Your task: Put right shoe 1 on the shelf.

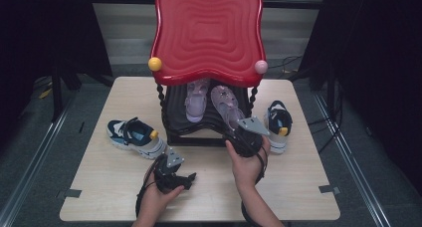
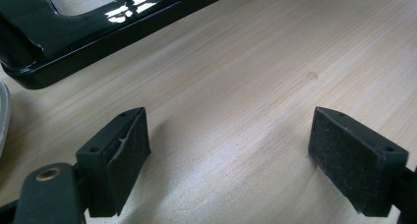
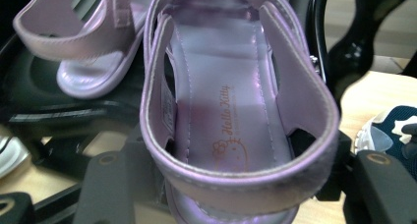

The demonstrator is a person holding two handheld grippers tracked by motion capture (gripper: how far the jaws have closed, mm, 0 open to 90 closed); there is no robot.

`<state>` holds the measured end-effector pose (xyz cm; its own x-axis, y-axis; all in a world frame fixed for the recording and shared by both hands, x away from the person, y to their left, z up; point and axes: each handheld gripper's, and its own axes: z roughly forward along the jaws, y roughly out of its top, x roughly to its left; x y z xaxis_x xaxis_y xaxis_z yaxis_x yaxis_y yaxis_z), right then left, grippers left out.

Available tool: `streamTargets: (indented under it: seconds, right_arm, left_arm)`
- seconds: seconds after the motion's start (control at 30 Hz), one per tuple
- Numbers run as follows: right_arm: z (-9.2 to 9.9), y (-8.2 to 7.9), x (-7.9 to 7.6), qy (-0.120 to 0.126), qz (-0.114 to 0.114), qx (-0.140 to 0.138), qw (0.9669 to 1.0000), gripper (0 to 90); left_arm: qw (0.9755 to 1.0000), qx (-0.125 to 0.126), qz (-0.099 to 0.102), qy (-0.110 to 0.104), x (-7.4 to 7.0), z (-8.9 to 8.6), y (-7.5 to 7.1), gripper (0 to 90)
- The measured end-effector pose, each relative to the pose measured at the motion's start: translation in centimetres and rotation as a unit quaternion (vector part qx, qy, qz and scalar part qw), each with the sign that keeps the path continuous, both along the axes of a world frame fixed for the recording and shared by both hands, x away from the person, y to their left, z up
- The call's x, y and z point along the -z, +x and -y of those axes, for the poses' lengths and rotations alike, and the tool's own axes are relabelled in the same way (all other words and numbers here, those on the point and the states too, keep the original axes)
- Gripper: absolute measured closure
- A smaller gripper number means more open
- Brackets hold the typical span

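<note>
Sandal: I have the right hand-held gripper point(image 1: 238, 132) pinching the heel of a lilac sandal point(image 1: 226, 107) on the black lower shelf point(image 1: 174, 112) of the red-topped rack point(image 1: 209, 33).
Axis: toe far, heel near.
Surroundings: its twin sandal point(image 1: 195, 100) just left; rack post point(image 1: 252, 95) right; navy sneakers point(image 1: 135, 136) point(image 1: 276, 121) flank the rack.
Left hand-held gripper point(image 2: 228, 145): spread wide over bare tabletop point(image 2: 275, 52).

Lilac sandal point(image 3: 231, 111) at rack's lower shelf
</note>
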<state>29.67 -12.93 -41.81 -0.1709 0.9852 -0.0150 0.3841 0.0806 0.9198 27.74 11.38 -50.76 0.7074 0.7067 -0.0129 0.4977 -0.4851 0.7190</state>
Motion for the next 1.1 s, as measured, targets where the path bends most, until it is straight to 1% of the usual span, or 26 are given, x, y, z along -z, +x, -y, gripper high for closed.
streamTargets:
  seconds: [0.07, 0.1, 0.2, 0.27, 0.33, 0.53, 0.57, 0.67, 0.7, 0.77, 0.83, 0.87, 0.9, 0.97, 1.03, 1.07, 1.1]
  right_arm:
    - [-0.3, 0.4, 0.1, 0.003, 0.004, 0.005, 1.0000, 37.4]
    - [-0.4, 0.6, 0.1, -0.001, 0.007, 0.011, 0.9999, 37.4]
    - [-0.9, 1.1, 0.1, -0.001, 0.013, 0.019, 0.9997, 37.4]
    - [-1.1, 1.4, 0.1, 0.009, 0.017, 0.024, 0.9995, 37.3]
    - [-1.4, 1.7, 0.0, 0.009, 0.023, 0.031, 0.9992, 37.4]
    - [-2.1, 2.6, -0.1, 0.014, 0.026, 0.042, 0.9987, 37.4]
    - [-2.3, 2.9, -0.2, 0.013, 0.030, 0.047, 0.9984, 37.3]
    - [-2.7, 3.4, -0.3, 0.013, 0.032, 0.054, 0.9980, 37.3]
    - [-2.8, 3.5, -0.4, 0.016, 0.034, 0.060, 0.9975, 37.3]
    - [-3.2, 3.8, -0.4, 0.014, 0.029, 0.065, 0.9974, 37.3]
    - [-3.4, 4.0, -0.4, 0.011, 0.031, 0.069, 0.9970, 37.3]
    - [-3.6, 4.2, -0.3, 0.015, 0.034, 0.082, 0.9959, 37.3]
    - [-3.7, 4.4, -0.3, 0.018, 0.032, 0.083, 0.9959, 37.3]
    - [-3.9, 4.8, -0.3, 0.021, 0.036, 0.094, 0.9947, 37.3]
    - [-4.0, 5.2, -0.4, 0.027, 0.034, 0.100, 0.9941, 37.2]
    - [-4.1, 5.4, -0.4, 0.025, 0.037, 0.106, 0.9934, 37.2]
    - [-4.1, 5.5, -0.4, 0.028, 0.037, 0.108, 0.9930, 37.2]
  left_arm:
    - [1.0000, -0.001, 0.000, 0.001, 0.0, 0.0, 0.0, 15.3]
    - [1.0000, -0.001, 0.000, 0.001, 0.0, 0.0, 0.0, 15.3]
    - [1.0000, 0.000, 0.000, 0.001, 0.0, 0.0, 0.0, 15.3]
    - [1.0000, 0.000, 0.000, 0.001, 0.0, 0.0, 0.0, 15.3]
    - [1.0000, 0.000, 0.000, 0.001, 0.0, 0.0, 0.0, 15.3]
    - [1.0000, 0.000, 0.000, 0.000, 0.0, 0.0, 0.0, 15.3]
    - [1.0000, 0.000, 0.000, 0.000, 0.0, 0.0, 0.0, 15.3]
    - [1.0000, 0.000, 0.000, 0.000, 0.0, 0.0, 0.0, 15.3]
    - [1.0000, 0.000, 0.000, 0.001, 0.0, 0.0, 0.0, 15.3]
    - [1.0000, 0.000, 0.000, 0.000, 0.0, 0.0, 0.0, 15.3]
    - [1.0000, 0.000, 0.000, 0.000, 0.0, 0.0, 0.0, 15.3]
    - [1.0000, 0.000, 0.000, 0.000, 0.0, 0.0, 0.0, 15.4]
    - [1.0000, 0.000, 0.000, -0.001, 0.0, 0.0, 0.0, 15.3]
    - [1.0000, 0.000, 0.000, -0.001, 0.0, 0.0, 0.0, 15.3]
    - [1.0000, 0.000, 0.000, -0.001, 0.0, 0.0, 0.0, 15.4]
    - [1.0000, 0.000, 0.000, -0.001, 0.0, 0.0, 0.0, 15.4]
    - [1.0000, 0.000, 0.000, 0.000, 0.0, 0.0, 0.0, 15.4]
